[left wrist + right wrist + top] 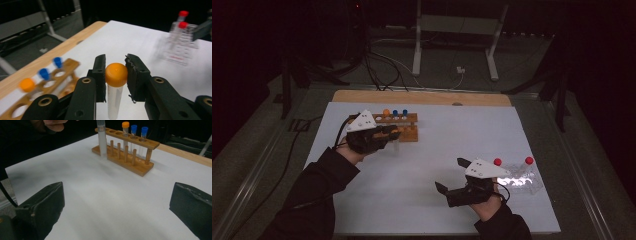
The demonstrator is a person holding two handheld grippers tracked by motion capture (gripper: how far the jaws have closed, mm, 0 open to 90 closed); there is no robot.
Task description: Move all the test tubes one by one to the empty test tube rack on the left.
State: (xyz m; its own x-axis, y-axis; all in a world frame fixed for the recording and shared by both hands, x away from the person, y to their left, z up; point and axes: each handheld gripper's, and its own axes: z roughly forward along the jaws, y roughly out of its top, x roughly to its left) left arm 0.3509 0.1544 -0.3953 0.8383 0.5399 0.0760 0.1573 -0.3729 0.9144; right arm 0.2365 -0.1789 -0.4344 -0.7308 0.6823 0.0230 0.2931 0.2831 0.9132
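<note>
left gripper (115, 75) | clamped on orange-capped tube (115, 85), cap between pads | right gripper (117, 207) | jaws wide apart, empty

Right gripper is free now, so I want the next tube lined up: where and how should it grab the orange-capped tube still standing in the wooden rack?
Grip the orange-capped tube by its cap, coming straight down from above with the right gripper, jaws open. It stands upright in the wooden rack, and probably only the cap and a short neck clear the top rail. A blue-capped tube stands close beside it, so set the jaws across the row.
</note>
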